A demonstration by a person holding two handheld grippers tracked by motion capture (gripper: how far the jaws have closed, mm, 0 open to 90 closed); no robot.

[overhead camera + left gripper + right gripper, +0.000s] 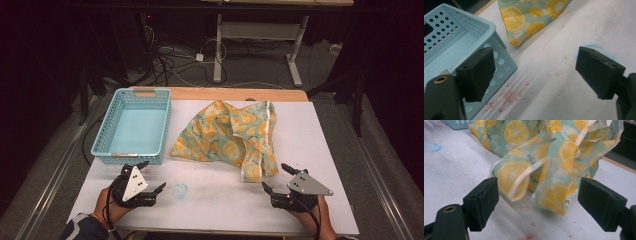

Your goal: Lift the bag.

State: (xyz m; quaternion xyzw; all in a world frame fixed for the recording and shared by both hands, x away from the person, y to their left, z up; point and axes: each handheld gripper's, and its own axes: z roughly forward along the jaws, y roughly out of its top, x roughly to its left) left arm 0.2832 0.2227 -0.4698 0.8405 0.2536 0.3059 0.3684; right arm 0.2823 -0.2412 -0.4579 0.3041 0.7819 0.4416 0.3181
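At the left of the white-covered worktop, a person's left gripper rests with its two black jaws spread wide and nothing between them; a grey three-cornered plate sits on top of it. Just ahead of it stands a light blue plastic basket, rectangular, its walls pierced with rows of round holes, its near corner close beside the gripper's left jaw in the left gripper view. Scattered reddish specks and a faint blue smudge mark the paper-like surface to the right of this gripper. Further right, ahead of and between the two grippers, lies a crumpled cloth, thin and soft, pale teal printed with yellow lemon slices and edged with a pale hem; it is bunched into loose folds, one corner trailing toward the person's side. The right gripper is likewise released, jaws well apart, and sits near that trailing corner. In the right gripper view the folded fabric hangs just beyond the open jaws, centred between them, not touching either.
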